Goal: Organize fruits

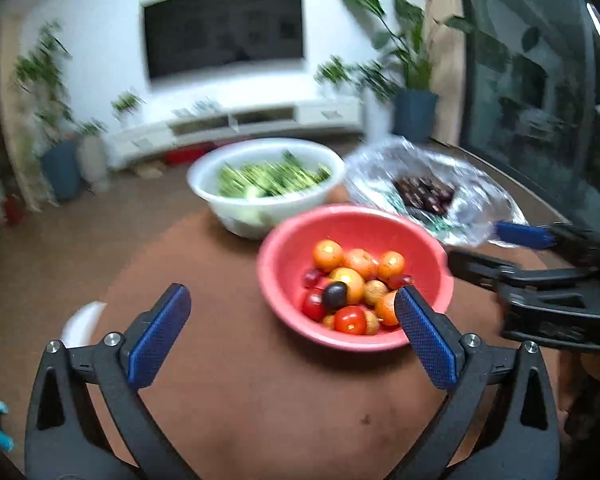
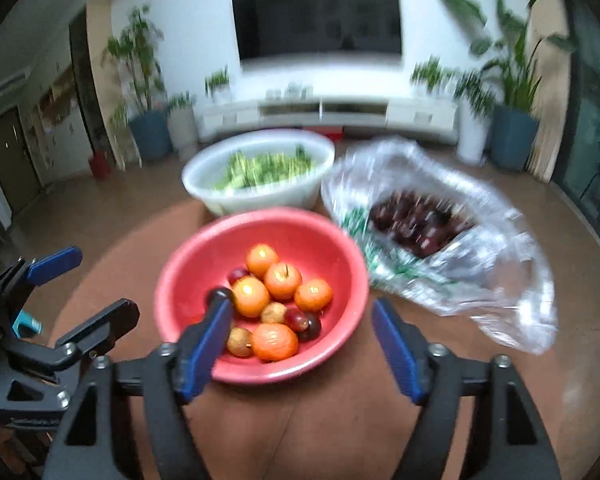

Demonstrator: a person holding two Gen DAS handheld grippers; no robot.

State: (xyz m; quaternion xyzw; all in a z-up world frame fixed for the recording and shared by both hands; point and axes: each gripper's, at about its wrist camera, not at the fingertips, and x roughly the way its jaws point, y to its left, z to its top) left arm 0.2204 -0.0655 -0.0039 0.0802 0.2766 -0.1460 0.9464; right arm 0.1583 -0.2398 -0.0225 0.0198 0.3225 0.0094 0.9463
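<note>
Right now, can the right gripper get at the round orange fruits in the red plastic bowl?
Probably yes. The right gripper hangs open just before the red plastic bowl, and nothing covers the round orange fruits.

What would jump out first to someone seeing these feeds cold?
The red bowl at the table's centre, heaped with oranges, tomatoes and small dark fruits, sits just ahead of both open grippers, left gripper and right gripper. Behind it stands a white bowl of green vegetables, and to its right a clear plastic bag holding dark red fruit.
</note>
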